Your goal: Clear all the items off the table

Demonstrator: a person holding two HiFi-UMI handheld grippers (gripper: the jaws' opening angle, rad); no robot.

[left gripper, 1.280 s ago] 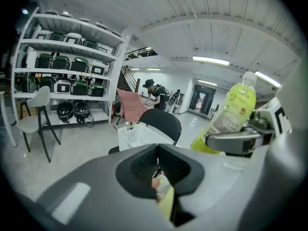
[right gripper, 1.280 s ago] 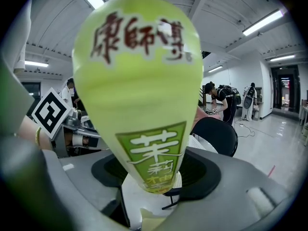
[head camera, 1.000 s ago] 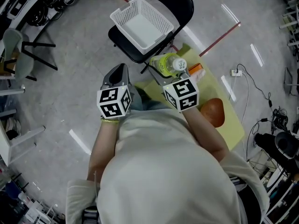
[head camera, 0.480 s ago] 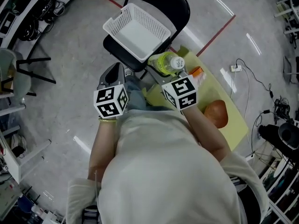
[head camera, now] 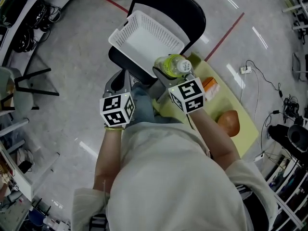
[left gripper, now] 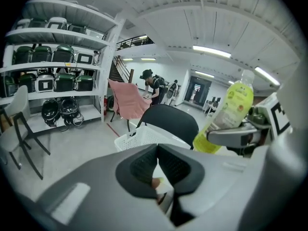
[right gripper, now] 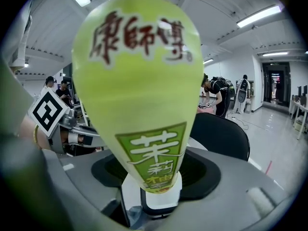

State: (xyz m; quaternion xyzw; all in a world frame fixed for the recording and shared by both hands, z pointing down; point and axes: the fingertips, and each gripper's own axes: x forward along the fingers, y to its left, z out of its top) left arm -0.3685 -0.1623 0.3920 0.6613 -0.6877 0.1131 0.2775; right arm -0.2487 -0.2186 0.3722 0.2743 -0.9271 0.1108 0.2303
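While the right gripper (right gripper: 155, 177) has its fingers pinched on the lower body of the green tea bottle (head camera: 171, 65), the bottle stands roughly upright with its white cap on top, leaning a little. Its long axis runs up and down, not along the fingers.

The white basket (head camera: 144, 40) on the black chair (head camera: 179, 4) is the thing to steer by. The bottle hangs just beside the basket's near right side, off the surface (head camera: 219, 104). From the fingers, the open basket lies ahead and a little to the left. I judge that the coming move is a short carry that way until the bottle's base is over the basket's bare floor, and only then a release. From above I cannot tell how high the base sits against the rim, so catching the rim looks like the main risk.

The left gripper (left gripper: 158, 166) has its fingers pressed together with nothing between them. It hovers off the basket's near left corner, also close, but it carries nothing.

An orange packet (head camera: 211, 84) and a round brown thing (head camera: 229, 123) lie on the surface, farther from the basket than the bottle, on the right gripper's side. The clearing looks to be at an early stage.
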